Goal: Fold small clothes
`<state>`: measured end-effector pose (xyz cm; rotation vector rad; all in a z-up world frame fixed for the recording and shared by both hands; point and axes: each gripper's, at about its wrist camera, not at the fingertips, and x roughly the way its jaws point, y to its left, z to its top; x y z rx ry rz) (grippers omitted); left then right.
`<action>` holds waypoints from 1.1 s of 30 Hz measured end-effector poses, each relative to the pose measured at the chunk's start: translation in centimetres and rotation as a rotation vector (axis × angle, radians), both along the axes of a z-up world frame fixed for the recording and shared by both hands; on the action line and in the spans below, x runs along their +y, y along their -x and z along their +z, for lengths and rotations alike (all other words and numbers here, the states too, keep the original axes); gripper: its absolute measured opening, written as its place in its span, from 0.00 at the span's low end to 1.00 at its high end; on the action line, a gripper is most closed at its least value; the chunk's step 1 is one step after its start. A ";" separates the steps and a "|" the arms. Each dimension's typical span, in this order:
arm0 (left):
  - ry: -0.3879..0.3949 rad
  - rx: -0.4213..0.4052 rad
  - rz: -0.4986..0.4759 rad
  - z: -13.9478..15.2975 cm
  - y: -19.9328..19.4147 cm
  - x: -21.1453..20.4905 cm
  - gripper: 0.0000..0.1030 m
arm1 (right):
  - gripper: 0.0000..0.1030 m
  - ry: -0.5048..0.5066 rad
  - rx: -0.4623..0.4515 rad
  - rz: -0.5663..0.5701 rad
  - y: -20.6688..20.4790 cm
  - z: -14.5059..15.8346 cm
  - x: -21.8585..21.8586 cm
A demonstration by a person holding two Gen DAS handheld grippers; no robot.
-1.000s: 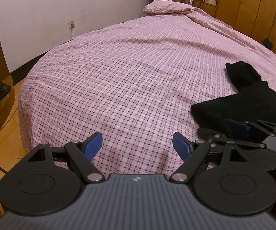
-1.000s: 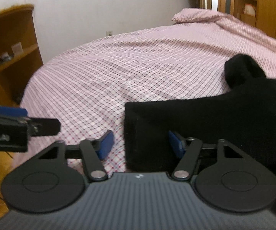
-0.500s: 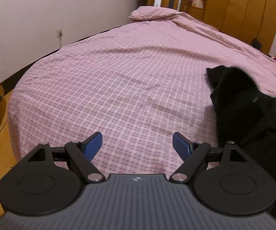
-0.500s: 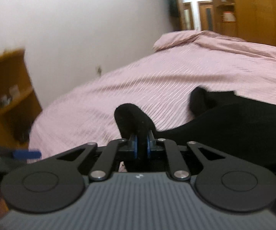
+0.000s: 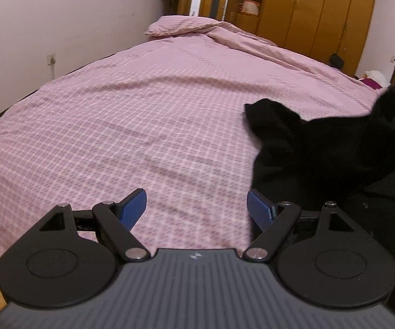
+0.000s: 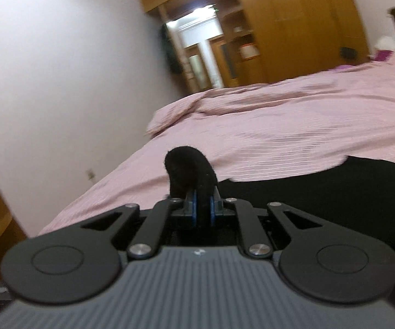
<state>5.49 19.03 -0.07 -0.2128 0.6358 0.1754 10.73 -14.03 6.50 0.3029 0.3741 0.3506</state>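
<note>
Black garment [image 5: 320, 148] lies on the right side of the pink checked bed [image 5: 142, 109], one edge lifted clear of the cover. Right gripper [image 6: 201, 208] is clamped on that edge, a fold of cloth bulging above its pads. Left gripper [image 5: 197, 205] hovers with jaws apart, holding nothing. Judging by this, the first fold is starting; next, the raised edge likely needs carrying across the garment.

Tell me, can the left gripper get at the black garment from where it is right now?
Probably yes. The left gripper is open with only bedspread between its fingers, and the black garment lies just beside its right finger, nothing between. The right gripper is shut on one edge of it.
</note>
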 end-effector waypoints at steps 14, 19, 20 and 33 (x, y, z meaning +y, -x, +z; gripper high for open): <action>-0.063 0.019 -0.097 -1.2 -7.4 -5.6 0.81 | 0.12 -0.112 0.142 -0.303 -3.3 -6.1 -11.4; -0.074 0.045 -0.091 -1.9 -9.2 -6.6 0.81 | 0.14 -0.091 0.216 -0.284 -4.6 -9.5 -13.5; -0.078 0.046 -0.090 -1.8 -9.4 -6.8 0.81 | 0.14 -0.087 0.226 -0.284 -4.7 -10.0 -14.1; -0.136 -0.010 -0.057 -0.7 -11.6 -7.4 0.81 | 0.60 -0.005 0.177 -0.232 -5.2 -9.6 -16.4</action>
